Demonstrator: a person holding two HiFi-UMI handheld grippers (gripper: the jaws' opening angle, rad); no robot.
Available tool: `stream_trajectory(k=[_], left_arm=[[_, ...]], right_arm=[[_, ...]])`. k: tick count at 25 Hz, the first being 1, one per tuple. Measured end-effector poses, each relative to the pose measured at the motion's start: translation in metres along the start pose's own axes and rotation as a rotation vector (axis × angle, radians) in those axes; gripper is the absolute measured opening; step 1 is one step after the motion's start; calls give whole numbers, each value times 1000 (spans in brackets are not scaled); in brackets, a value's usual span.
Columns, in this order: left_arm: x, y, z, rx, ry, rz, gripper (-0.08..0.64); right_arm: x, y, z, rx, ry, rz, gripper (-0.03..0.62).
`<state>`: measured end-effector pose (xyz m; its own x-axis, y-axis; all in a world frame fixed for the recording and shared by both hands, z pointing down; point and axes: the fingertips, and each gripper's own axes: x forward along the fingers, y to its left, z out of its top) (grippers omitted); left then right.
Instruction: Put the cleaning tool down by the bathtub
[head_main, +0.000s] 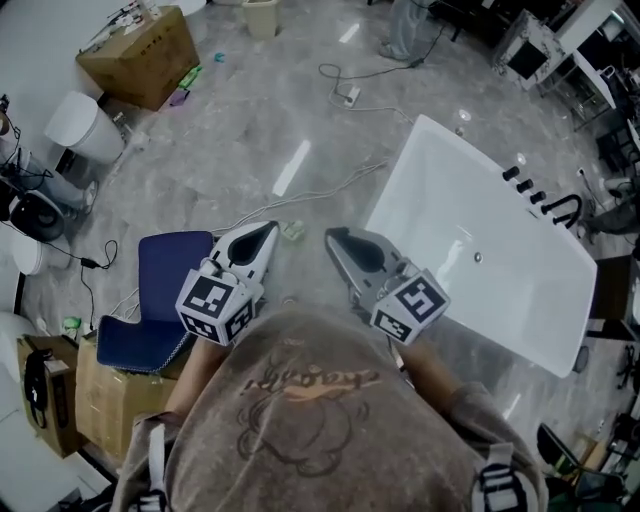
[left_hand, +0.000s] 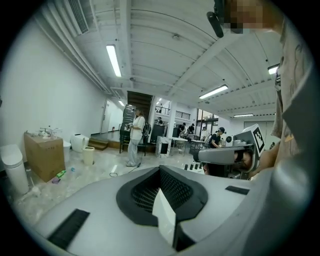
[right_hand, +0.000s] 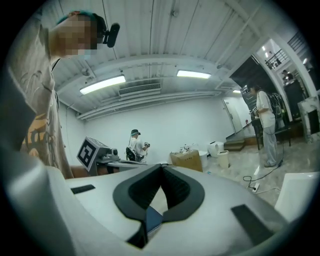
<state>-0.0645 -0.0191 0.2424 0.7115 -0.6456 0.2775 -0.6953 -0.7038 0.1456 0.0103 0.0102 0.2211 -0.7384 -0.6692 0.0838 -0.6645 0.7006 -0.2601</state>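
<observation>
The white bathtub (head_main: 470, 245) lies on the marble floor at the right of the head view. A small pale green thing (head_main: 292, 230), which may be the cleaning tool, rests on the floor near the tub's left corner; it shows just past my two gripper tips. My left gripper (head_main: 272, 228) is held close to my chest and is shut with nothing in it. Beside it my right gripper (head_main: 330, 236) is also shut and empty. Both point out level into the room, as the left gripper view (left_hand: 161, 167) and the right gripper view (right_hand: 161, 165) show.
A blue folded mat (head_main: 165, 290) lies on the floor at the left. Cables (head_main: 330, 185) run across the floor toward a power strip (head_main: 348, 95). A cardboard box (head_main: 140, 55) and a white bin (head_main: 85, 125) stand far left. Black taps (head_main: 560, 210) sit on the tub's far rim.
</observation>
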Motion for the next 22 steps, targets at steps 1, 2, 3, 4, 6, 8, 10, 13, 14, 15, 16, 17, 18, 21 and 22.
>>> stream_trajectory(k=[1, 2, 3, 4, 6, 8, 10, 13, 14, 15, 16, 17, 18, 21, 22], left_arm=[[-3, 0, 2, 4, -5, -4, 11], [-6, -1, 3, 10, -10, -8, 11], [-8, -3, 4, 17, -13, -12, 11], [-10, -5, 5, 26, -13, -15, 11], [-13, -10, 4, 41, -10, -21, 11], [-16, -14, 2, 46, -7, -30, 11], [-18, -18, 0, 47, -6, -38, 11], [-22, -25, -2, 52, -7, -42, 11], [-24, -27, -4, 54, -7, -41, 11], [-25, -27, -6, 55, -7, -38, 11], [-27, -27, -7, 54, -7, -36, 11], [-28, -27, -9, 51, -6, -34, 11], [-30, -28, -10, 47, -5, -33, 11], [-36, -31, -15, 38, 3, -34, 11], [-37, -33, -16, 35, 5, -35, 11]], right_arm=[[-1, 3, 1, -2, -6, 10, -2], [-3, 5, 2, -8, -10, 22, -2], [-5, 8, 3, -16, -12, 36, -2], [-7, 10, 3, -22, -15, 52, -1], [-10, 16, 2, -24, -18, 79, -2], [-10, 24, 0, -50, -3, 101, -2], [-8, 36, -3, -105, 23, 136, -3], [-10, 52, -6, -127, 42, 201, -2], [-11, 55, -7, -123, 44, 214, -2], [-11, 57, -9, -120, 48, 222, -3], [-10, 60, -10, -121, 55, 230, -3], [-9, 63, -13, -127, 63, 240, -2], [-8, 66, -15, -136, 73, 252, -3], [-9, 77, -19, -154, 100, 291, -2], [-10, 80, -21, -155, 107, 301, -2]])
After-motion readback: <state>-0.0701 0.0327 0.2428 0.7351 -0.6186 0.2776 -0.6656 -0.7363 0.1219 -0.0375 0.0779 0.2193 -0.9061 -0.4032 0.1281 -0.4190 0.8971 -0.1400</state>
